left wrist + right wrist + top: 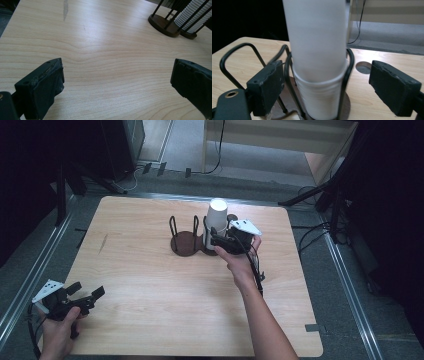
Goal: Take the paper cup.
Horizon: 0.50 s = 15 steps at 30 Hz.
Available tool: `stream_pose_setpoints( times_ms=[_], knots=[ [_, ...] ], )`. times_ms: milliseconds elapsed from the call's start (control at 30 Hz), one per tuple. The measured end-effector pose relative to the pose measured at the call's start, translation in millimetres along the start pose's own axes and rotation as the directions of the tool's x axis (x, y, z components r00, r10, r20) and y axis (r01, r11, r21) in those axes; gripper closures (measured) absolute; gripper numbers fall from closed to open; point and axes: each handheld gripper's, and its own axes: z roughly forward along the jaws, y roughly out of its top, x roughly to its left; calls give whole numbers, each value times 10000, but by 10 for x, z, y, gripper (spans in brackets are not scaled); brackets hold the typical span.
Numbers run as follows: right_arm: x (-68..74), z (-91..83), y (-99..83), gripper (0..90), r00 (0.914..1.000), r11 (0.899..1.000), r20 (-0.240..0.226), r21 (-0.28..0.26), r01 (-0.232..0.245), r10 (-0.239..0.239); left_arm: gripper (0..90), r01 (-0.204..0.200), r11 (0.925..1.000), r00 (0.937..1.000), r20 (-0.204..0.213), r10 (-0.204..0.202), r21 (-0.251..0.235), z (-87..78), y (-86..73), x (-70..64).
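Observation:
A tall stack of white paper cups (217, 212) stands in the right slot of a dark wire cup holder (185, 242) at the table's middle back. My right gripper (216, 240) is level with the lower part of the stack. In the right gripper view it (327, 75) is open, with a jaw on each side of the cups (317, 50) and of the holder (345, 100). The top cups look blurred. My left gripper (89, 291) is open over bare wood near the front left corner. From the left gripper (117, 72), the holder (162, 23) and cups (193, 16) lie far off.
The wooden table (150, 310) has a dark scratch (103, 242) at its left and a round hole (363, 67) behind the holder. The holder's left slot is empty. Metal rails, dark stands and cables surround the table on the floor.

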Motion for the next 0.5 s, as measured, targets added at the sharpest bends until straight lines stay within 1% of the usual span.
stream_pose_setpoints(
  times_ms=[200,267,333,400,500],
  knots=[
    [96,129,71,132,9999,9999,-108,63,108,-107,0,-4,10000,10000,3,4,25,2,1,1],
    [131,175,87,134,9999,9999,-76,78,121,-120,0,3,10000,10000,5,-3,26,2,1,2],
    [162,223,103,137,9999,9998,25,106,166,-166,0,-1,10000,10000,13,0,36,3,1,3],
    [197,264,117,144,9994,9998,283,64,197,-199,0,0,10000,10000,19,0,40,3,1,3],
    [216,319,141,155,9987,9999,504,27,100,-101,0,-17,10000,10000,52,17,62,4,2,3]
  ],
)
